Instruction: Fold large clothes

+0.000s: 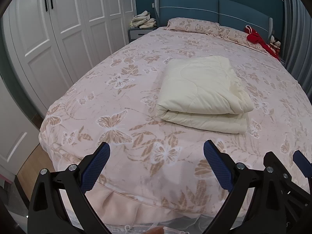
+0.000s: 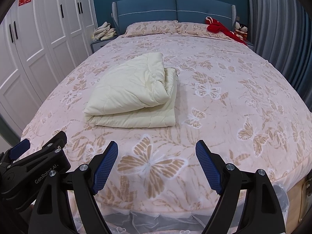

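A cream quilted blanket [image 1: 202, 93] lies folded into a thick rectangle on the pink butterfly bedspread [image 1: 120, 101]; it also shows in the right wrist view [image 2: 134, 93]. My left gripper [image 1: 156, 152] is open and empty, held over the foot of the bed, well short of the blanket. My right gripper [image 2: 157, 152] is open and empty, also over the foot of the bed, apart from the blanket. Each gripper shows at the edge of the other's view: the right gripper [image 1: 296, 161] and the left gripper [image 2: 39, 148].
White wardrobe doors [image 1: 58, 29] line the left side. A nightstand holds a pile of pale clothes [image 1: 143, 20]. Pillows [image 2: 152, 27], a red garment [image 2: 220, 28] and dolls [image 2: 240, 29] sit by the blue headboard [image 2: 175, 7]. Grey curtains [image 2: 276, 29] hang on the right.
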Available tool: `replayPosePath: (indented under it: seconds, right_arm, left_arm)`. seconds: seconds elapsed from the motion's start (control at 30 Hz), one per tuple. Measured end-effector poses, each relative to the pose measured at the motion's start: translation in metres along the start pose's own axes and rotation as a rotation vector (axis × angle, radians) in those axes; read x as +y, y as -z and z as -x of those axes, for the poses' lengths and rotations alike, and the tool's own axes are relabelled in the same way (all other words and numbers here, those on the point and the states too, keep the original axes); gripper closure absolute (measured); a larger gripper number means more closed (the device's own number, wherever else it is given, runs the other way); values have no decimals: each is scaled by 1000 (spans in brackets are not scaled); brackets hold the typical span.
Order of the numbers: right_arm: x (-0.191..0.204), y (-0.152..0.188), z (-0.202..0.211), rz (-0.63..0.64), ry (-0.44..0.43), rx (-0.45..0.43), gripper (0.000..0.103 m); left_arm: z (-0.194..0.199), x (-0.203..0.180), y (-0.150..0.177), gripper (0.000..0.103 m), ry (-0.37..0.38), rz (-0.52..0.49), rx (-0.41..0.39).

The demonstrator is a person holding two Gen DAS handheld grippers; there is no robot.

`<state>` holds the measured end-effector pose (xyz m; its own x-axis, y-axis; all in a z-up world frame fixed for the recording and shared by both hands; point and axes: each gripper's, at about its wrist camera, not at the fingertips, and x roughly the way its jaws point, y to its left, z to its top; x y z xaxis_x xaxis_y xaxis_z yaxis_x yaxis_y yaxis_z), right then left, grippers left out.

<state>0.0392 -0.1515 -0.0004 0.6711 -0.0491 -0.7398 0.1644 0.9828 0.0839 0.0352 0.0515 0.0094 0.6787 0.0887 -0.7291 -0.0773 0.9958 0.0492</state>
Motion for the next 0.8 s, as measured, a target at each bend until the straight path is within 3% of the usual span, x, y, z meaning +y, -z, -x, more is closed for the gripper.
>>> replayPosePath:
  seconds: [0.8]
  right_arm:
    - [1, -1, 1, -8, 1, 2, 23]
  left_arm:
    - [-2, -1, 0, 9, 0, -33, 4]
